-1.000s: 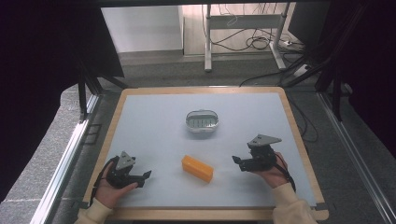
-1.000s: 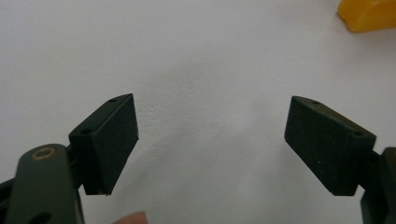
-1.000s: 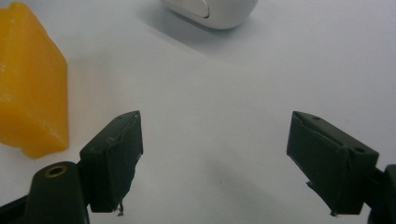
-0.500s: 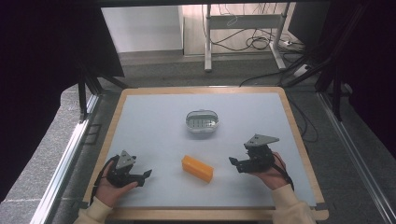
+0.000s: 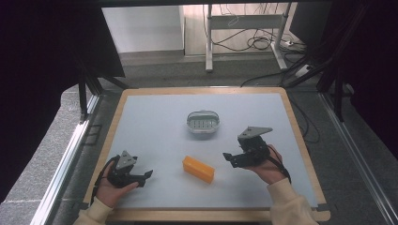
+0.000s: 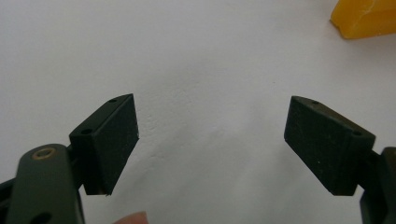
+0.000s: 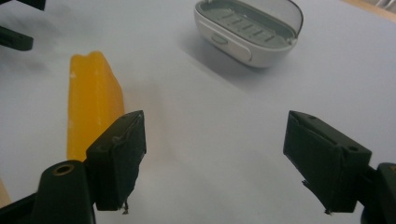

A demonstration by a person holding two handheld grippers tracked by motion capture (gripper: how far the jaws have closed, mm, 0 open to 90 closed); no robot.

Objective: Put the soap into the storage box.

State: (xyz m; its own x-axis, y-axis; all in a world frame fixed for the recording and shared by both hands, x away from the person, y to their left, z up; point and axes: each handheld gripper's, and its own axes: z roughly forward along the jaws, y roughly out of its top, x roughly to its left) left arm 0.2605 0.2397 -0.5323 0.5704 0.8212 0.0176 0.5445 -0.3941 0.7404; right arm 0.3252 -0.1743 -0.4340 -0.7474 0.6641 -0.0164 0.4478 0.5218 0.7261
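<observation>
Jaws wide, empty: left hand-held gripper (image 5: 146, 174), right hand-held gripper (image 5: 228, 158).

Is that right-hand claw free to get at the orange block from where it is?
Probably yes. The right claw is open, pointing toward the orange block, with bare table between them. The soap dish sits farther back, out of the way.

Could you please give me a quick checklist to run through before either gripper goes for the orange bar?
1. Left gripper open, nothing between its jaws: ok.
2. Right gripper open, nothing between its jaws: ok.
3. Orange bar lies flat on the table, free of both grippers: ok.
4. Dish upright, nothing in it: ok.
5. Bare table between bar and dish: ok.
6. Bar's hardness or slipperiness: cannot tell.
</observation>
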